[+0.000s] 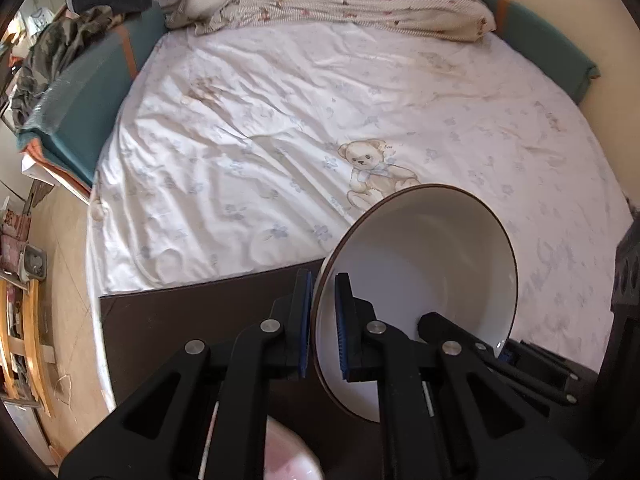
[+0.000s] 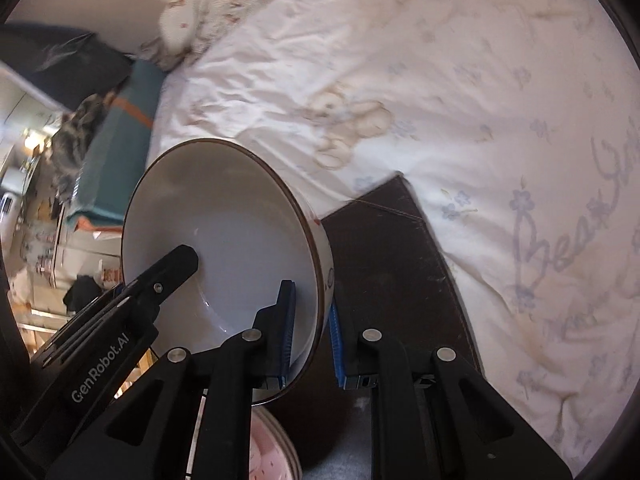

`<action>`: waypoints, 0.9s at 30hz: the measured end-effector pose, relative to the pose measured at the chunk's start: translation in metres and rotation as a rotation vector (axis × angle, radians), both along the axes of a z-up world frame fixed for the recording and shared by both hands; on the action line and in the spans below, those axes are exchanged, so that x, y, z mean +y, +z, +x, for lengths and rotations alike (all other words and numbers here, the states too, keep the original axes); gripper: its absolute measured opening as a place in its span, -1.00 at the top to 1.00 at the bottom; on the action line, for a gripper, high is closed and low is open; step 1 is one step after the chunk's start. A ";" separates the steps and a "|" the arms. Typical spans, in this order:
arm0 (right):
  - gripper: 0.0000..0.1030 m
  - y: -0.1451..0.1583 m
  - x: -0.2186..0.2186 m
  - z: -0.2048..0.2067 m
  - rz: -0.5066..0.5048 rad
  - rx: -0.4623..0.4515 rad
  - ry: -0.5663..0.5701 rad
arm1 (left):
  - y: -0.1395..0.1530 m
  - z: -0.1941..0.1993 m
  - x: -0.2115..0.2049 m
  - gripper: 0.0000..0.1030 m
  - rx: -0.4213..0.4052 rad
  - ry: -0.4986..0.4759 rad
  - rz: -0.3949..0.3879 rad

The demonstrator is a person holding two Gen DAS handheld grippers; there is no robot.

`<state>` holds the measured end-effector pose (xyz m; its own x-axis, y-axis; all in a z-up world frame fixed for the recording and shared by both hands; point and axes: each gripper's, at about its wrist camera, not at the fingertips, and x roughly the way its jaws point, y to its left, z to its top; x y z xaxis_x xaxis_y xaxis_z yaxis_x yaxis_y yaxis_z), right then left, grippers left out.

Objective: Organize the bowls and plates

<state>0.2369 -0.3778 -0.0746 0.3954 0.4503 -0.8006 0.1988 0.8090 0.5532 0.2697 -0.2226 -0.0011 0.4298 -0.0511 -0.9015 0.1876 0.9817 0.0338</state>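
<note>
Left gripper [image 1: 323,324] and right gripper [image 2: 313,334] clamping tilted brown-rimmed white bowl [image 1: 420,264]

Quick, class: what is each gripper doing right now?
Left gripper: shut on the white bowl's rim.
Right gripper: shut on the opposite rim of the same bowl.

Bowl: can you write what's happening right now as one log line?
bowl: white, brown rim, tilted, lifted above dark mat | left tool: clamped on rim | right tool: clamped on opposite rim | pink dish: below

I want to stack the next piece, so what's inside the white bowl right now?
No food. Inside the white bowl, one finger of each gripper reaches over its rim.
</note>
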 end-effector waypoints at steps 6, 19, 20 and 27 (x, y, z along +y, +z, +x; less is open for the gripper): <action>0.64 0.029 0.034 -0.045 0.003 -0.064 0.057 | 0.028 -0.053 0.036 0.83 -0.007 0.006 0.026; 0.64 0.032 0.132 -0.110 -0.090 -0.069 0.254 | 0.002 -0.131 0.146 0.83 0.096 0.125 -0.078; 0.64 0.031 0.140 -0.112 -0.093 -0.065 0.267 | 0.000 -0.136 0.155 0.83 0.099 0.131 -0.086; 0.64 0.024 0.176 -0.128 -0.112 -0.057 0.326 | -0.014 -0.160 0.186 0.83 0.116 0.108 -0.083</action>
